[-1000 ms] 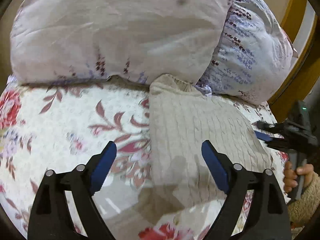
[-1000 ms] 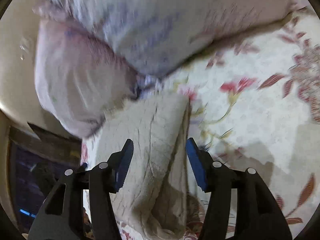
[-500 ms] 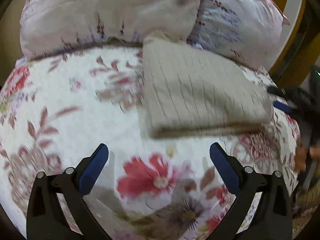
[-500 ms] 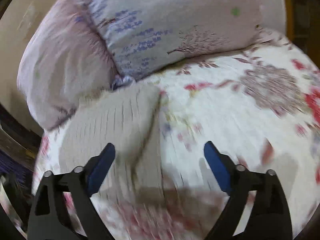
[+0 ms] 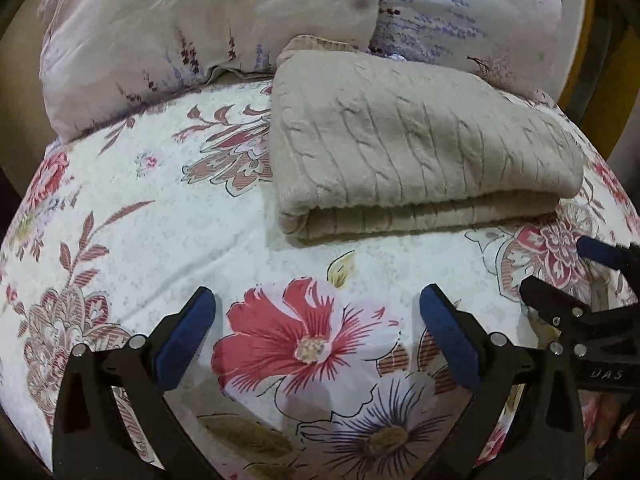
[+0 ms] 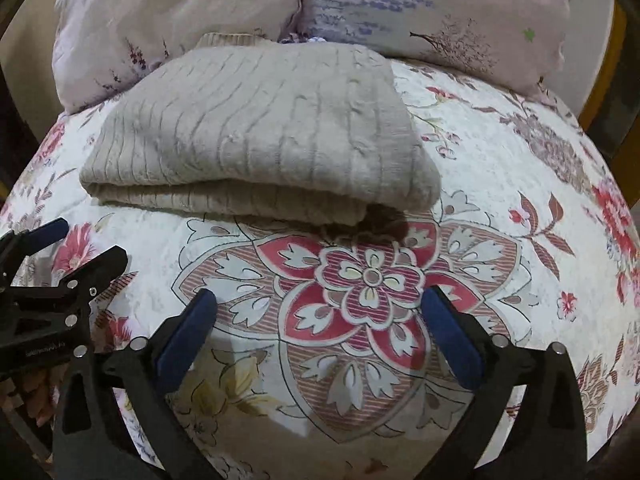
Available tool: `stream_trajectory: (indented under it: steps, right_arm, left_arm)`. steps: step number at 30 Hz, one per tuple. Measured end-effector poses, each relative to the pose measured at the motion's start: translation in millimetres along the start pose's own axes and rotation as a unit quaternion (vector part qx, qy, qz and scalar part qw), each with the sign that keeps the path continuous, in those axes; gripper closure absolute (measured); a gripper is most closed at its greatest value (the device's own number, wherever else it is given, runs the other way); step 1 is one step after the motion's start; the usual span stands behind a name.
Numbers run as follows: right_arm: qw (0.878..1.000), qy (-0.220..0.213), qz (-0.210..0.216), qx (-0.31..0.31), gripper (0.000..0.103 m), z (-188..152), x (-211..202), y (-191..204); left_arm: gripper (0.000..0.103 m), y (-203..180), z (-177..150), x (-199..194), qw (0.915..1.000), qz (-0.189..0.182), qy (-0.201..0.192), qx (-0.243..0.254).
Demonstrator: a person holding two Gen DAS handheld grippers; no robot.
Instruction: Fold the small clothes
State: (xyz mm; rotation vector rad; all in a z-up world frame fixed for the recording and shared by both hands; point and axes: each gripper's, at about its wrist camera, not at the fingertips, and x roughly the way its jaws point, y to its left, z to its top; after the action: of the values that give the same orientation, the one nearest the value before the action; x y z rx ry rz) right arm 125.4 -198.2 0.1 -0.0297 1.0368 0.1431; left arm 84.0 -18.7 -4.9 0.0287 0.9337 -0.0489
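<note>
A beige cable-knit sweater (image 5: 416,148) lies folded into a thick, flat rectangle of stacked layers on the floral bedspread (image 5: 160,208). Its rounded fold edge faces the cameras, with ribbed layers showing beneath the top panel. Its far end, a ribbed hem, touches the two pale lilac pillows (image 6: 400,8).

Beige cable-knit sweater (image 5: 400,148), plain all over. Under it, a white bedspread (image 5: 120,216) with red and mauve flowers. Behind the sweater, pale lilac pillows (image 6: 420,8) sprigged in purple. Grippers: black, blue pads (image 6: 188,332).
</note>
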Motion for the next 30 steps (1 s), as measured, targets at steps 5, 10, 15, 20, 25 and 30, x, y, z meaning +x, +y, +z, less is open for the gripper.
stream_trajectory:
  steps: [5, 10, 15, 20, 25, 30]
  right_arm:
    - [1.000, -0.003, 0.000, -0.001, 0.001, -2.4, 0.8, 0.6]
    - [1.000, -0.003, 0.000, -0.002, 0.001, -2.5, 0.9, 0.7]
    - [1.000, -0.003, 0.000, -0.002, 0.001, -2.7, 0.9, 0.8]
    - [1.000, -0.003, 0.000, -0.002, 0.001, -2.9, 0.8, 0.8]
    - [1.000, -0.003, 0.001, -0.002, 0.001, -2.6, 0.9, 0.3]
    - [1.000, -0.003, 0.001, -0.002, 0.001, -2.9, 0.7, 0.7]
  left_arm:
    - [0.002, 1.0, 0.0, -0.5, 1.0000, 0.002, 0.000, 0.002]
    - [0.002, 0.3, 0.5, -0.5, 1.0000, 0.002, 0.000, 0.002]
    - [0.002, -0.2, 1.0, -0.4, 1.0000, 0.002, 0.000, 0.001]
    - [0.002, 0.1, 1.2, -0.4, 1.0000, 0.002, 0.000, 0.001]
    - [0.002, -0.5, 1.3, -0.3, 1.0000, 0.002, 0.000, 0.001]
    - [0.002, -0.5, 1.3, -0.4, 1.0000, 0.002, 0.000, 0.001]
